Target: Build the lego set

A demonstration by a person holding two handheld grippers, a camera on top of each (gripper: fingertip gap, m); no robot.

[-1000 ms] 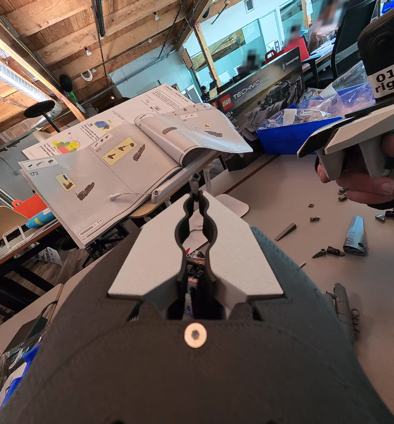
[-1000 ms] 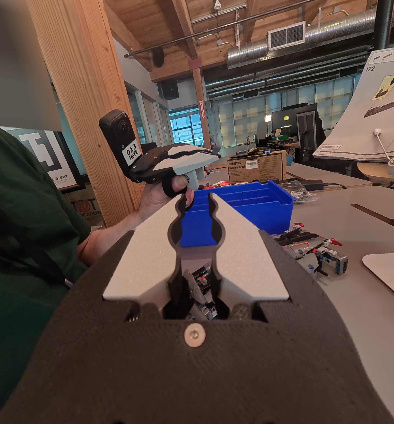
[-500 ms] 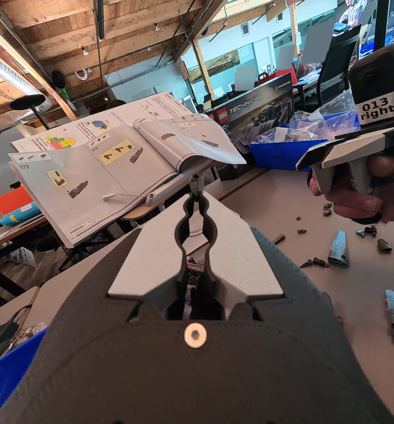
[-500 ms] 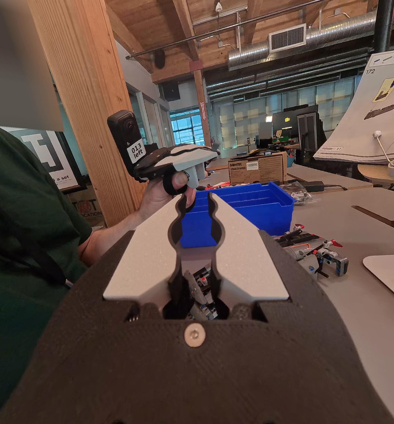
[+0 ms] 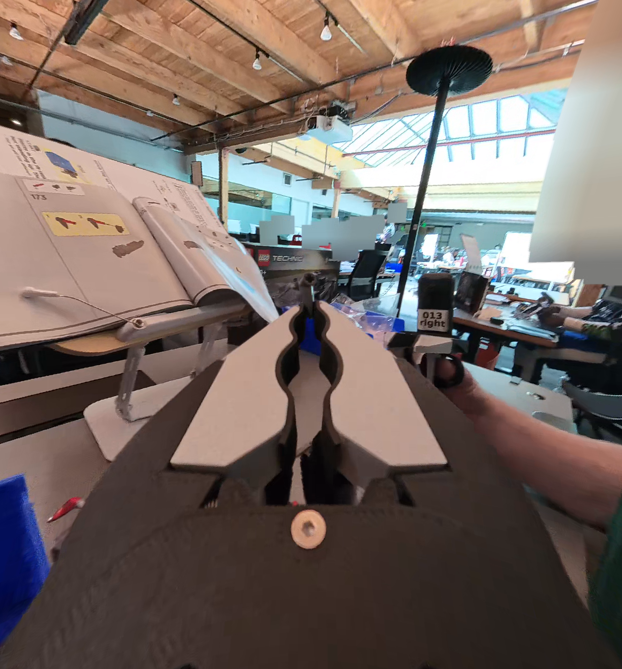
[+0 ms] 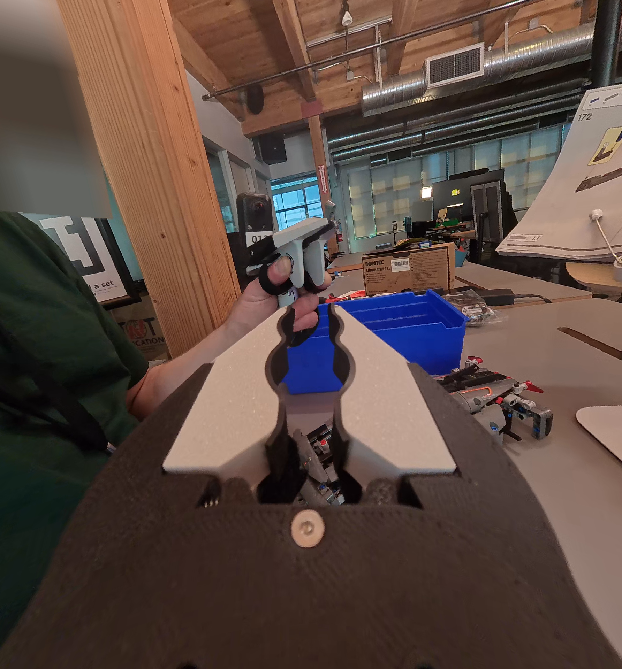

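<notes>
My left gripper [image 5: 309,307] is shut on a small dark grey lego piece [image 5: 307,284] that sticks up past its tips, held in the air. It also shows in the right wrist view [image 6: 322,226], raised in a hand above the blue bin. My right gripper [image 6: 309,311] is open by a narrow gap and empty; it shows in the left wrist view [image 5: 411,342] just to the right. The partly built grey lego model [image 6: 490,398] lies on the table to the right of the right gripper. The open instruction book [image 5: 85,253] rests on a stand.
A blue bin [image 6: 393,325] stands behind the model, a cardboard box [image 6: 407,269] farther back. A lego set box [image 5: 295,264] and a blue bin of bags [image 5: 371,322] stand behind the book. The stand's white base [image 5: 121,423] lies on the grey table. A wooden post [image 6: 150,163] stands at left. The grippers' ends are close to 12 cm from one another. From either gripper's tips it is about 25 cm to the partly built grey lego model [image 6: 490,398].
My left gripper has swung to the right and tilted up with the piece still in it, so the loose parts on the table have left its view. The right gripper has barely moved.
</notes>
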